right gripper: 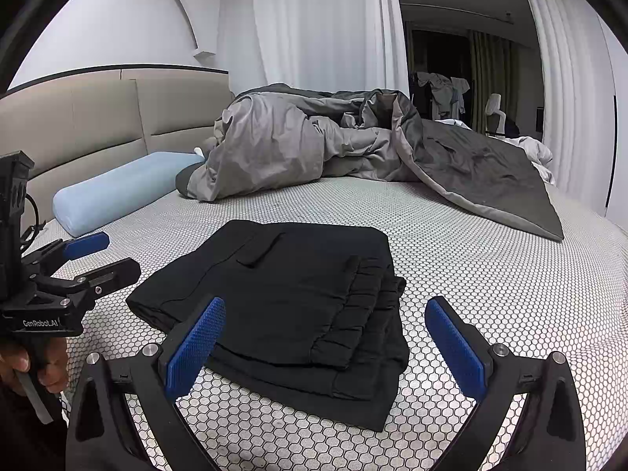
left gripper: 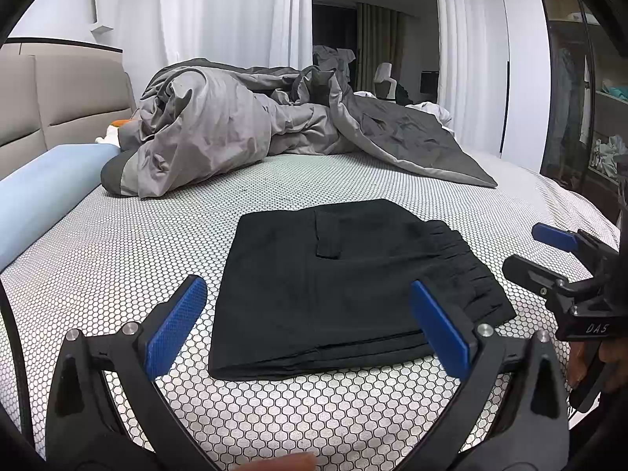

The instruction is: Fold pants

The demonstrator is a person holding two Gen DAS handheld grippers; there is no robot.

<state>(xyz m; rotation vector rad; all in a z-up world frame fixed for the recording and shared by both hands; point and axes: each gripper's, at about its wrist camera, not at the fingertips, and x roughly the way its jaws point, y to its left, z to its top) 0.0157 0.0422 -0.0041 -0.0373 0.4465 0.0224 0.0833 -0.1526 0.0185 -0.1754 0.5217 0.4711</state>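
A bed (right gripper: 490,274) with a white honeycomb-patterned sheet carries a crumpled grey duvet (right gripper: 314,145) at its far side. A light blue pillow (right gripper: 117,192) lies against the beige padded headboard (right gripper: 98,117) (its end touches the duvet). White curtains (right gripper: 314,19) hang behind, beside a dark doorway.

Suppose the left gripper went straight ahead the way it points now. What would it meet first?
Most likely the folded black pants on the bed, lying right ahead between the open left gripper's fingers; depth is uncertain.
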